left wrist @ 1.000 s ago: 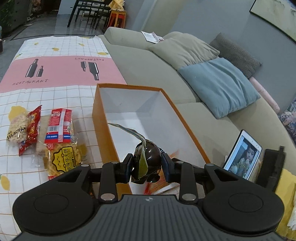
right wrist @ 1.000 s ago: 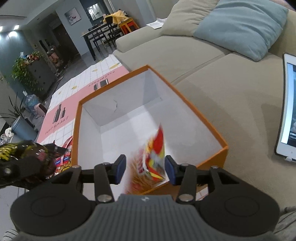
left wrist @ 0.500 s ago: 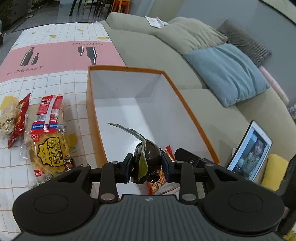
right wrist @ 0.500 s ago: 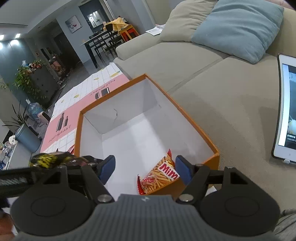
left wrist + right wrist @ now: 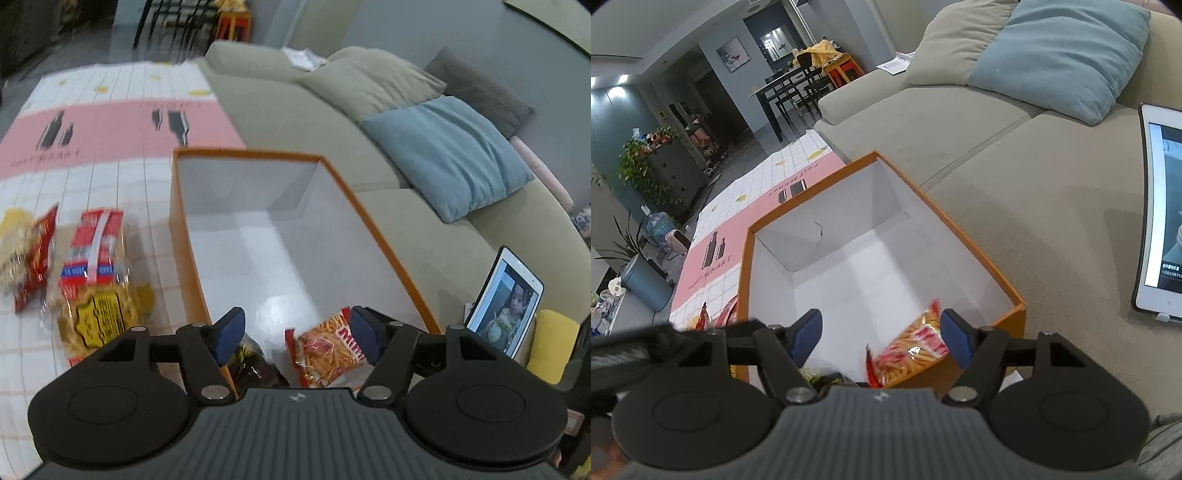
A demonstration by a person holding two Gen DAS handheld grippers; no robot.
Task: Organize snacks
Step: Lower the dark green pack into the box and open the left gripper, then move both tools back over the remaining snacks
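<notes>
Both the left gripper [image 5: 297, 338] and the right gripper [image 5: 881, 338] gape wide and empty over the near end of the white-lined orange cardboard box [image 5: 373, 225], where a red-and-orange bag of snack sticks [image 5: 327, 347] lies beside a dark crinkly snack packet [image 5: 255, 363].

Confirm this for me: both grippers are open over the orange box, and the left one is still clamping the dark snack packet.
Wrong on the clamp. The left wrist view shows the left gripper open, with the dark snack packet lying below it in the orange box. The right gripper is open too.
</notes>
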